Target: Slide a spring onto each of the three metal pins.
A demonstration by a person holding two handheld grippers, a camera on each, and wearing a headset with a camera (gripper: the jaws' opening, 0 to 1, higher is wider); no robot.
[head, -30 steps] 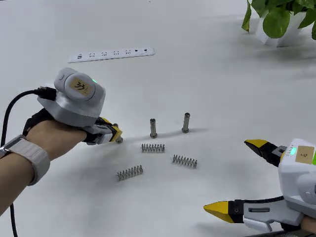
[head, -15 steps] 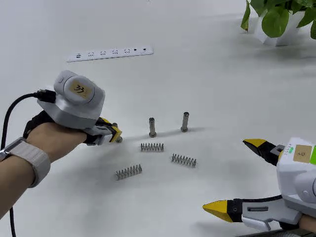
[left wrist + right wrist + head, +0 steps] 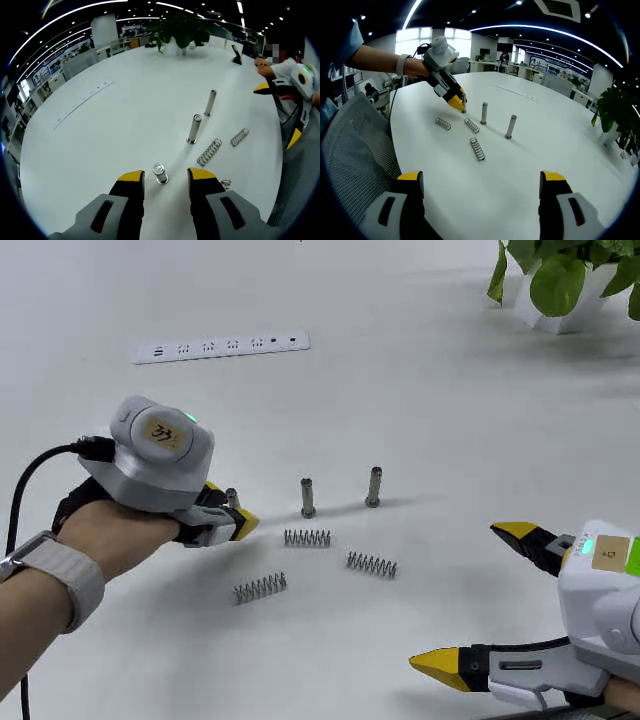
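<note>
Left gripper view: left gripper has eased back, jaws slightly parted, third pin now standing free between the tips, beside the middle pin. Springs lie bare just before the middle pin. Right gripper spread wide, so spring pickup looks next

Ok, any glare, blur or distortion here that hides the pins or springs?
Head view: soft even light, pins and springs sharp, faint shadows. Left gripper view: fisheye bends the table edge, nearest pin clear between the jaws. Right gripper view: ceiling lights curve, springs glare-free.
</note>
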